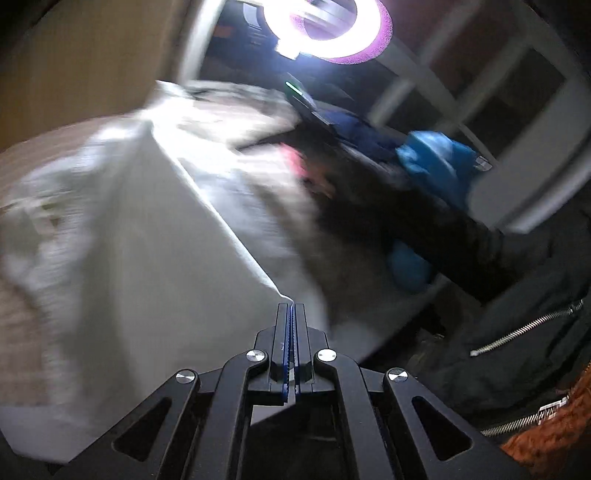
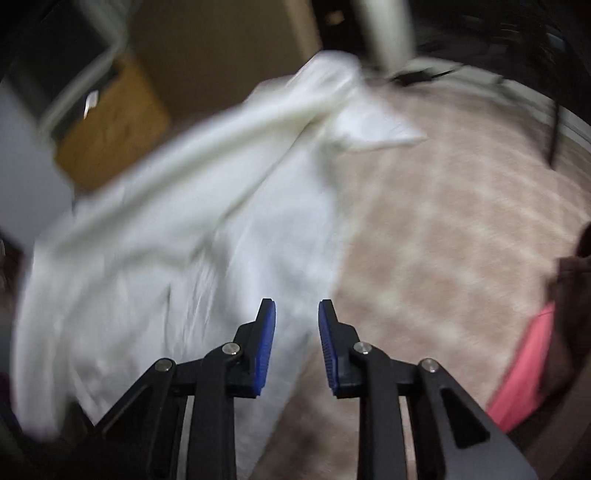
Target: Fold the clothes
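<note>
From the left wrist, the left gripper [image 1: 291, 308] has its fingers pressed together on a corner of the white garment [image 1: 155, 236], which stretches away taut along a bright fold line. Only this view shows the ring light [image 1: 328, 29] overhead, a heap of dark and blue clothes [image 1: 417, 173] at the right, and a dark zipped jacket [image 1: 532, 332] at the lower right. Motion blur smears the cloth and the heap, so the separate pieces there are hard to tell apart.

From the right wrist, the right gripper [image 2: 297, 310] holds its blue-padded fingers spread, with nothing between them. The white garment [image 2: 184, 229] lies rumpled on a beige patterned bedspread [image 2: 454, 229], unseen clearly in the other view. A pink cloth [image 2: 524, 369] is cut off at the right edge.
</note>
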A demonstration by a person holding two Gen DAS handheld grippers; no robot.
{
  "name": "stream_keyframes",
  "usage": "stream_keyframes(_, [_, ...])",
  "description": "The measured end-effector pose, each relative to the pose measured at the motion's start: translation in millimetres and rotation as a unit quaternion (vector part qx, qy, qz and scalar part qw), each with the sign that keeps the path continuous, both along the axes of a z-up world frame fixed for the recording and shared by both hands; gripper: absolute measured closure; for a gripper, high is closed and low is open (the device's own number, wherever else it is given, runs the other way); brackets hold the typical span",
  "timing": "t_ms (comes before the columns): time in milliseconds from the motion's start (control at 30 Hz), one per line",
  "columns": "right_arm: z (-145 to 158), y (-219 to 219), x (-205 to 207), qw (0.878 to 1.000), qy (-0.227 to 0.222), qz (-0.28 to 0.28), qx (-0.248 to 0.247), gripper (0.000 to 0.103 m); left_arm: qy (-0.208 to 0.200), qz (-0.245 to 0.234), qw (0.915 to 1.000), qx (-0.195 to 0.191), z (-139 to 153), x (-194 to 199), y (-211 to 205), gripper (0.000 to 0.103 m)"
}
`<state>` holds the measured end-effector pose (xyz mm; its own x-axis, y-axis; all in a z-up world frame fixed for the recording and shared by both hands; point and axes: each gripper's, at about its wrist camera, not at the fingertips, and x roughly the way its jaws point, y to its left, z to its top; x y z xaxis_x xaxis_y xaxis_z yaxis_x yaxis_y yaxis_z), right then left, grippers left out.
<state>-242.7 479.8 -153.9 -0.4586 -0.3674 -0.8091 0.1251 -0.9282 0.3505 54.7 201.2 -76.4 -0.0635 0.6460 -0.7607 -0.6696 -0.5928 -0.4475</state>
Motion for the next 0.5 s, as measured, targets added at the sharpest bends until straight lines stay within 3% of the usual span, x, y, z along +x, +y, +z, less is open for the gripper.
stream_keyframes(100, [-4, 13, -34, 0.999, -0.002, -0.026, -0.021, 0.077, -0.028, -0.048, 0.9985, -0.008, -26, 10, 43, 0.103])
stream_keyframes(267, [-29, -13, -97, 1.000, -0.011, -0.002, 0.019, 0.069, -0.089, -0.073, 0.9932, -0.015, -72, 9, 88, 0.103])
stream_keyframes(367, [-27, -12, -112, 0.998, -0.010, -0.029, 0.062, 0.070, -0.124, -0.078, 0.9893, 0.004, -92, 4, 105, 0.103])
stream_keyframes(500, [-7, 0, -92, 0.998, -0.007, -0.045, 0.053, 0.069, -0.136, -0.086, 0.9870, -0.003, -107, 9, 114, 0.103])
